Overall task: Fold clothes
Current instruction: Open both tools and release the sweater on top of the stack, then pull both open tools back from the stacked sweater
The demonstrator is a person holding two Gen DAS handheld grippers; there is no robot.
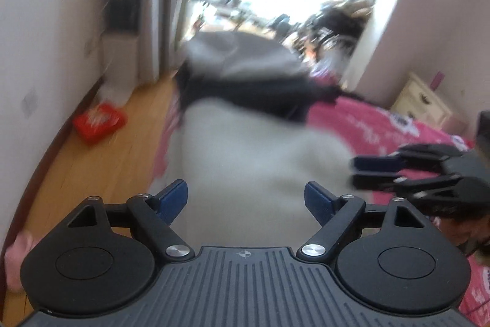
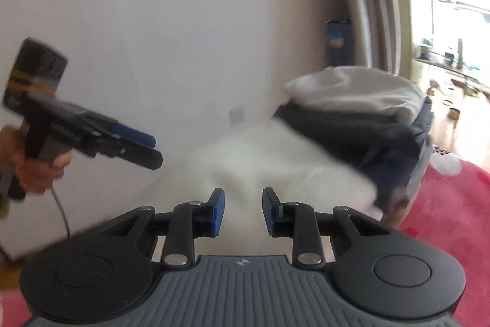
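A: How are your hands set?
B: Your left gripper (image 1: 246, 199) tilts down, jaws wide, holding nothing. Your right gripper (image 2: 243, 212) stands narrowly parted, also holding nothing.
A: The clothes?
B: A soft white garment (image 1: 245, 149) lies ahead on the pink bedspread (image 1: 382, 124), dark and grey clothes (image 2: 361, 124) piled beyond.

1. My left gripper (image 1: 246, 198) has its jaws spread wide with nothing pinched between them.
2. My right gripper (image 2: 243, 212) has its jaws narrowed but parted, gripping nothing.
3. My left hand (image 2: 36, 170) wraps the left handle.
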